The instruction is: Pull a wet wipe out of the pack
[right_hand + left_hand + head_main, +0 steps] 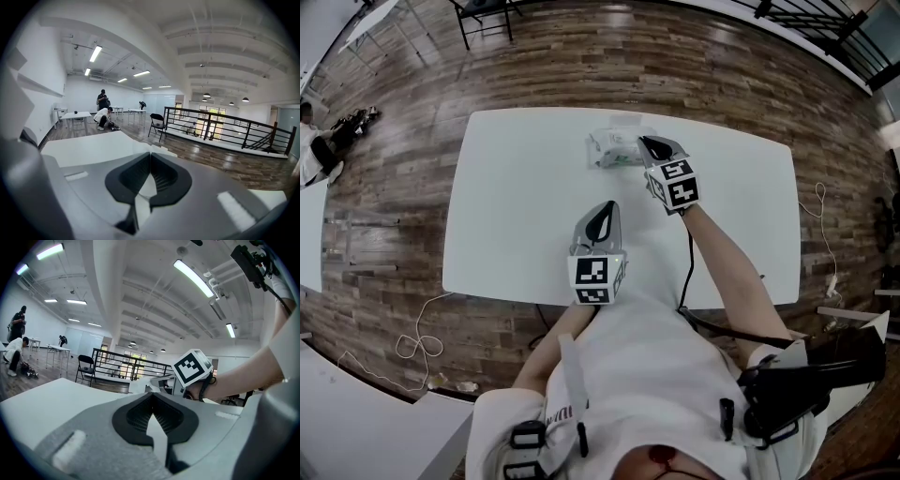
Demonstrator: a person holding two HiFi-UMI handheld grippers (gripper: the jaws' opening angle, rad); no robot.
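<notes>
The wet wipe pack (611, 150) lies at the far middle of the white table (511, 206). My right gripper (645, 141) hovers over the pack's right end, shut, with a peaked white wipe (140, 386) rising at its tips. In the right gripper view the jaws (150, 154) meet, and white folds of the wipe (160, 150) show just beyond them. My left gripper (608, 206) rests near the table's middle, short of the pack, shut and empty. Its jaws (152, 394) touch at the tip in the left gripper view.
A folding chair (483, 19) stands beyond the table's far edge. A loose cable (417, 342) lies on the wooden floor at the near left. A person (319, 141) crouches far left, and a railing (825, 28) runs along the far right.
</notes>
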